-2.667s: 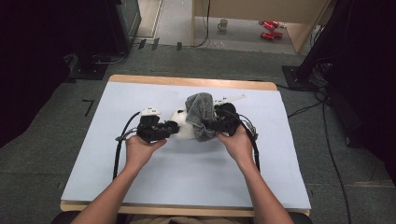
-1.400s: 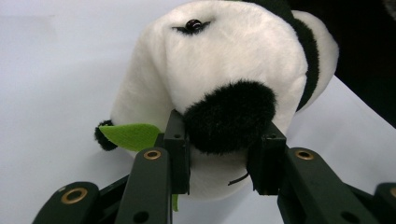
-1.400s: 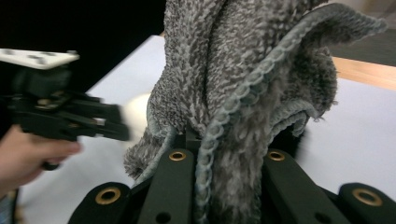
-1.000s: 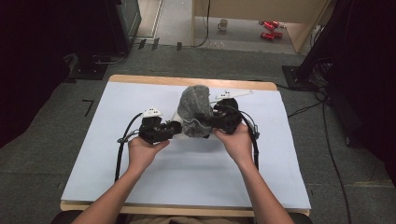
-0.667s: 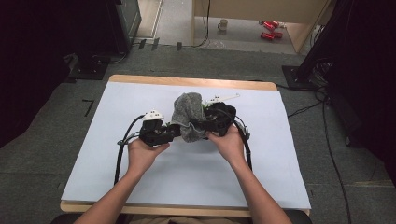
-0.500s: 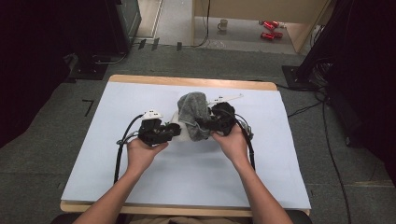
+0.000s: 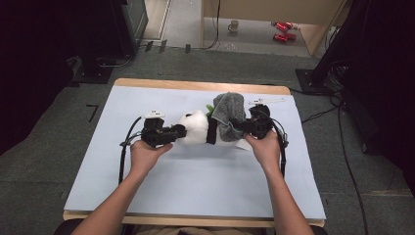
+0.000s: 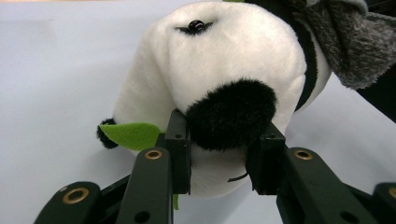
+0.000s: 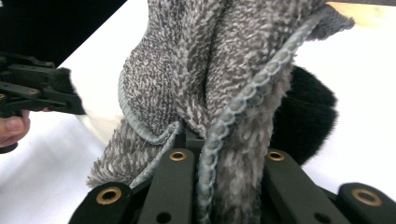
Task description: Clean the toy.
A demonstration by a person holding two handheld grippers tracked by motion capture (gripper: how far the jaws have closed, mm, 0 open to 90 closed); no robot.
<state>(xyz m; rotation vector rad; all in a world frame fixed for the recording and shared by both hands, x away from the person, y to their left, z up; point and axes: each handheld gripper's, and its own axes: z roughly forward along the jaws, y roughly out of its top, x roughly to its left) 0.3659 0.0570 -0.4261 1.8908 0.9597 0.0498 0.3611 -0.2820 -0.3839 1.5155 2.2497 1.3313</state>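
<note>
A white and black plush panda (image 7: 198, 128) lies on its side in the middle of the table. In the left gripper view the plush panda (image 8: 224, 60) fills the middle. My left gripper (image 7: 180, 132) is shut on one of its black paws (image 8: 229, 114), which bulges between the pads. A grey knitted garment (image 7: 229, 116) drapes over the toy's right half. My right gripper (image 7: 241, 128) is shut on that grey garment (image 9: 224, 93), whose fleecy folds and braided hem rise between the jaws. A green felt leaf (image 8: 130, 134) pokes out beside the left jaw.
A pale blue mat (image 7: 195, 186) covers the wooden table (image 7: 195, 84). A small white tag-like piece (image 7: 266, 101) lies behind the right hand. Black cables (image 7: 122, 156) trail from both grippers. Beyond the table the floor holds a mug (image 7: 234, 25) and red cans (image 7: 281, 30).
The right hand has carried the grey garment down and rightward, off the upright bundle, so the white panda body now shows between the two grippers. The left hand has barely moved.
</note>
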